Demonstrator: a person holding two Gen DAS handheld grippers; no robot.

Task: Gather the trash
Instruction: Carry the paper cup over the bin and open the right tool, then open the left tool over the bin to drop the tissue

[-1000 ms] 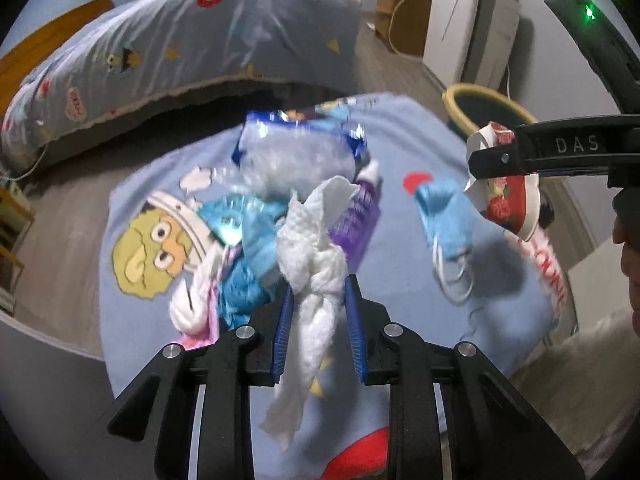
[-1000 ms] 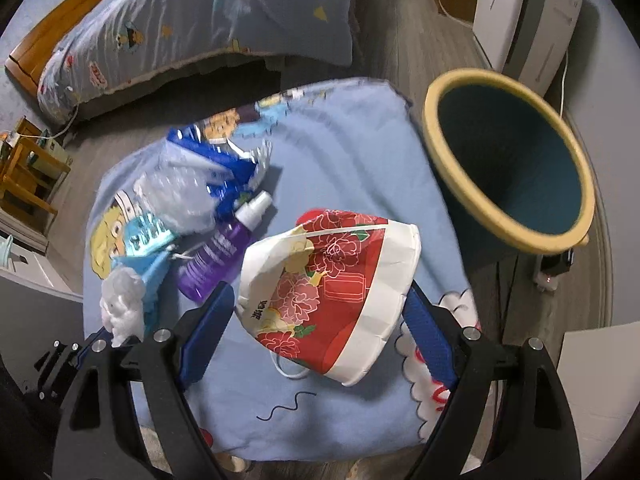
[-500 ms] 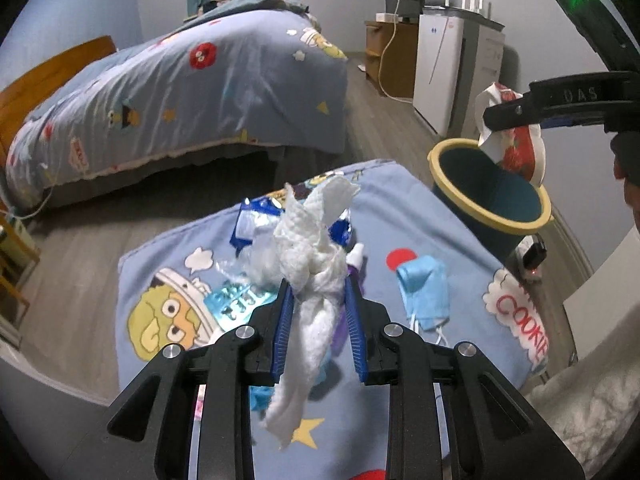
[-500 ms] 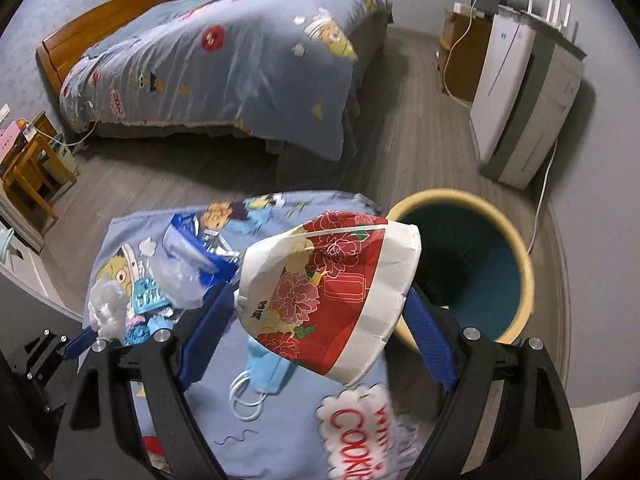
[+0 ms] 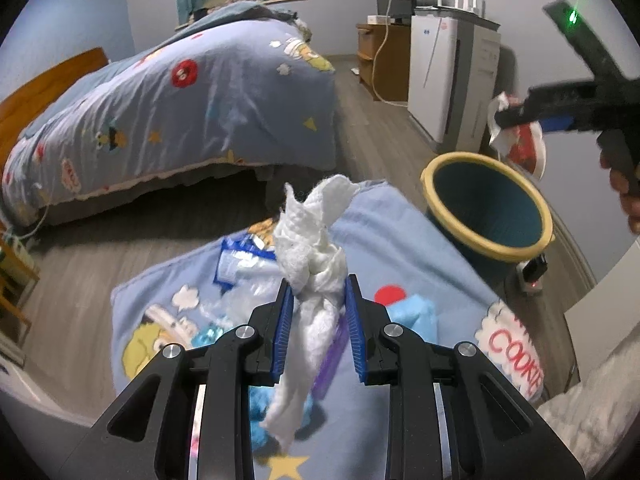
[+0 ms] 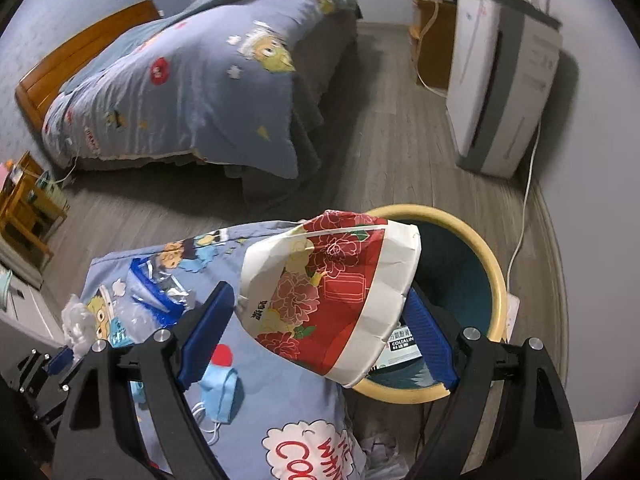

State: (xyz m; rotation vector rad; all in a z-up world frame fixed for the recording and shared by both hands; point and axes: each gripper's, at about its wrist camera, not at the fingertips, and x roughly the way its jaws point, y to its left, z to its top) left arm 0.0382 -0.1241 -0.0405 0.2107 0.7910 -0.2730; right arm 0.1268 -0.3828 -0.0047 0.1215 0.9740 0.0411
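My left gripper [image 5: 316,292] is shut on a crumpled white tissue [image 5: 316,248], held above the blue cartoon blanket [image 5: 404,240]. My right gripper [image 6: 316,298] is shut on a crushed red floral paper cup [image 6: 328,292], which hangs over the near rim of the teal bin with a yellow rim [image 6: 494,276]. The left wrist view shows that cup [image 5: 524,148] above the bin [image 5: 496,254]. A blue foil wrapper [image 6: 156,292], a blue face mask [image 6: 222,392] and a purple bottle [image 5: 328,364] lie on the blanket.
A bed [image 5: 180,100] with a blue quilt stands behind the blanket. A white appliance [image 6: 500,92] and a wooden cabinet [image 5: 380,60] line the right wall, with a cable [image 6: 524,216] running down beside the bin. A box [image 6: 400,346] lies inside the bin.
Both grippers have risen from the blanket with their loads. The right one carried the paper cup rightward to the bin's rim; the left one lifted the tissue clear of the trash pile.
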